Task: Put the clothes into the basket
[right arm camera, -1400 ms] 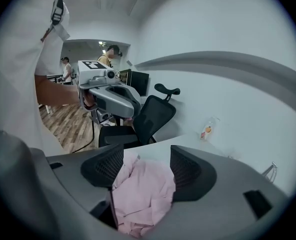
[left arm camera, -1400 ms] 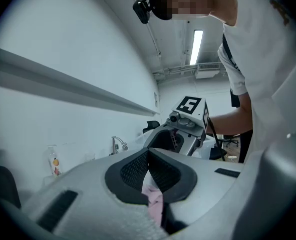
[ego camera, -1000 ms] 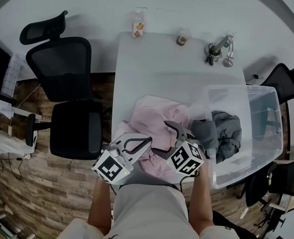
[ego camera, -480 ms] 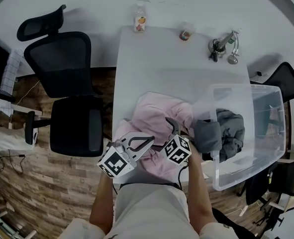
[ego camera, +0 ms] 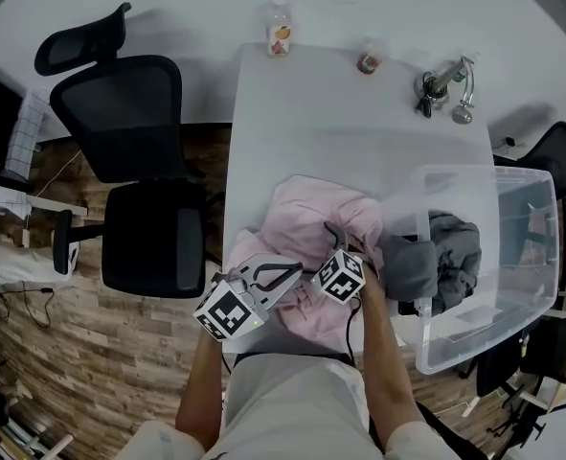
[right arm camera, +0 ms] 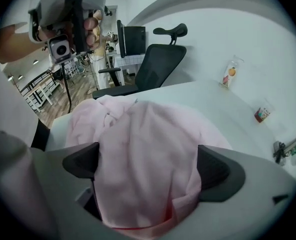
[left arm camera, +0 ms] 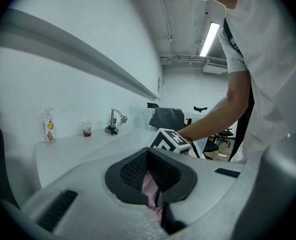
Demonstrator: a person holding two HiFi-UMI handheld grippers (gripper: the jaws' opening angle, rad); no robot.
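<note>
- White rectangular table (ego camera: 302,113): runs away from the person, its far half mostly bare.
- Black mesh office chair (ego camera: 139,161): stands on the wood floor just beside the table's left edge.
- Clear plastic basket (ego camera: 484,172): sits at the table's near right corner and reaches past the right edge.
- Pink cloth garment (ego camera: 306,223): lies rumpled on the near part of the table, just left of the basket and touching its wall. It is outside the basket.
- Grey cloth garment (ego camera: 455,247): lies inside the basket, with one fold draped over the wall nearest the pink garment.
- Left gripper (ego camera: 284,274): low over the near left edge of the pink heap. Its jaws (left arm camera: 155,176) are closed together, with a pinch of pink cloth clamped between the pads.
- Right gripper (ego camera: 336,241): angled down into the middle of the heap. Its jaws (right arm camera: 148,169) have just been opening and stand wide apart. Pink cloth bulges up between them, unclamped.
- Clear bottle with an orange label (ego camera: 280,36): upright at the table's far edge.
- Silver metal hooked object (ego camera: 450,80): at the far right corner, with dark pieces beside it.
- Small cup (ego camera: 369,62): at the far edge, between bottle and metal object.
</note>
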